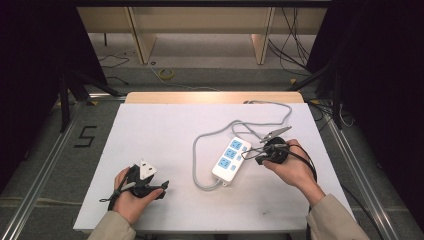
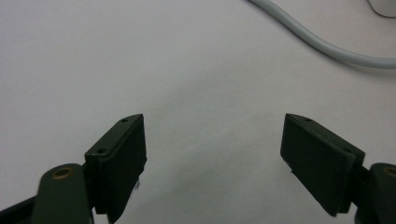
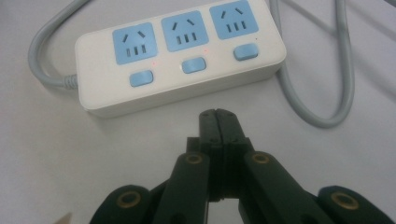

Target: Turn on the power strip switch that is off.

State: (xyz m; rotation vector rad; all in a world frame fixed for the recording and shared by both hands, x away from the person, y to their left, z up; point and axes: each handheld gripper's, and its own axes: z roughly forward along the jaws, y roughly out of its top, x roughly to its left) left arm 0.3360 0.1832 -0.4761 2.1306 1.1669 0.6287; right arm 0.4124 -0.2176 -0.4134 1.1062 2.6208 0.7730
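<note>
right fingertips (image 3: 217, 116): pressed together, nothing pinched between them; aimed at the near long side of the power strip, just short of its wall.
right gripper (image 1: 257, 152): held in the person's right hand, seen beside the strip's right edge in the high view; apart from it, not touching as far as can be judged.
left fingers (image 2: 122, 154): spread wide, nothing held; only bare table between them.
left gripper (image 1: 162, 186): kept low at the table's left front, well apart from the strip.
power strip (image 3: 180, 58): white, three blue sockets, three blue switch buttons (image 3: 194, 65) along the near side; small red lights seen beside the sockets; lying flat right of table centre (image 1: 229, 159).
grey cable (image 1: 200, 165): looped around the strip's left side and away toward the far edge; a stretch also seen in the left gripper view (image 2: 322, 44).
table (image 1: 160, 135): white sheet, smooth.
step judged: a switch press with the closed tip looks likely.
risk 1: strip pushed sideways instead of button pressed; cause, light body on a smooth sheet, not braced by the left gripper.
risk 2: wrong button or socket face struck; cause, buttons close together, tip broad.
risk 3: cable loop snagged by the jaws; cause, loop lying just beside the approach line.
</note>
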